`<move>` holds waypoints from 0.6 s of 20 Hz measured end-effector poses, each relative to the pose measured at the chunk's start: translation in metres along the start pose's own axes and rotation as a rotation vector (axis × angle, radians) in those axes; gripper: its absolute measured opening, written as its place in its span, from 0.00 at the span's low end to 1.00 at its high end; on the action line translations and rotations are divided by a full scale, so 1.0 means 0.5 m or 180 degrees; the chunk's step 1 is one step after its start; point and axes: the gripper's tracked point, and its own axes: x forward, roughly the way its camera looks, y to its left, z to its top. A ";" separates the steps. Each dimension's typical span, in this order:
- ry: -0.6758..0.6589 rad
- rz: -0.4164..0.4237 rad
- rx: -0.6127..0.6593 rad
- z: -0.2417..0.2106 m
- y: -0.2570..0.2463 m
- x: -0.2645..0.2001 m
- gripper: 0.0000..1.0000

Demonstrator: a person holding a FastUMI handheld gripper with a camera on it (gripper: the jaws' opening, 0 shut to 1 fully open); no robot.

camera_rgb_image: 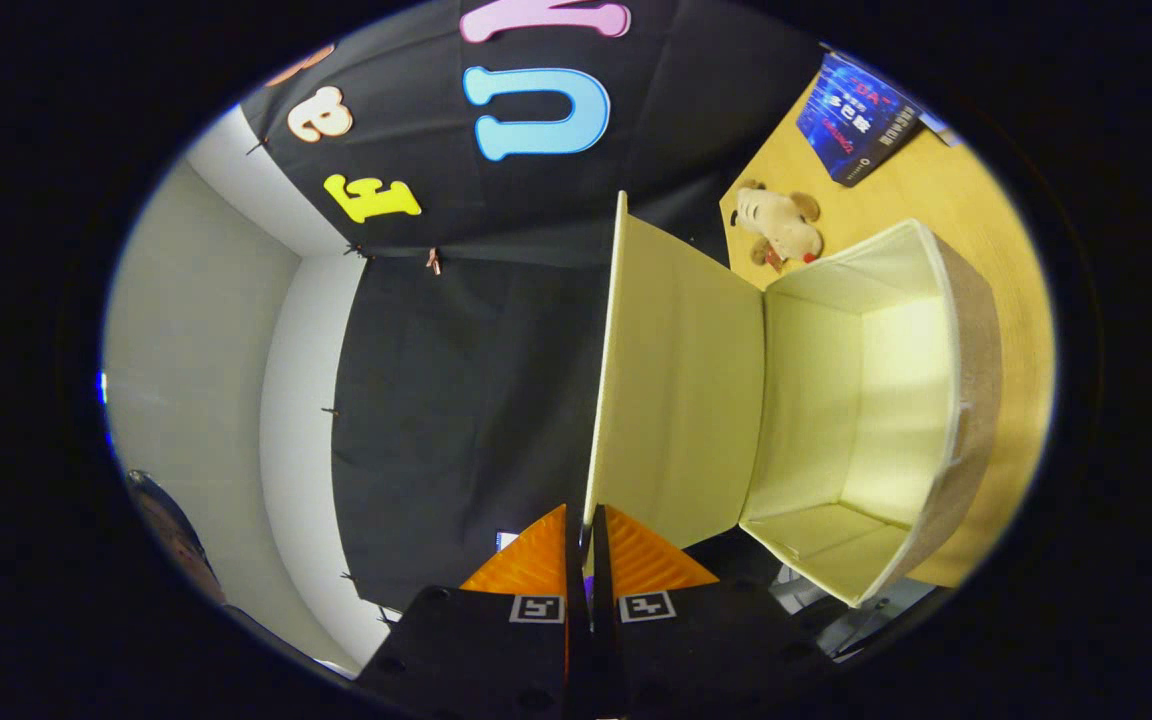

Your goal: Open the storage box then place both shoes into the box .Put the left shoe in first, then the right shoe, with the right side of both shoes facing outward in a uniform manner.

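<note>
My tool, at lower centre, has its orange fingers pinched on the lid edge of the storage box, holding it up. The box, right of centre on the table, looks empty. It seems light, floppy fabric board; I'd keep gripping the lid's free edge.

Gripper rolled sideways, orange fingers pressed nearly together, pinching the lid's thin edge
</note>
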 end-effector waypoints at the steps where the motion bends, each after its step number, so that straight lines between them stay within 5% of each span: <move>1: 0.0017 -0.0008 -0.0030 -0.002 0.012 0.025 0.05; 12: 0.0116 -0.0506 -0.0170 -0.043 0.019 0.327 0.05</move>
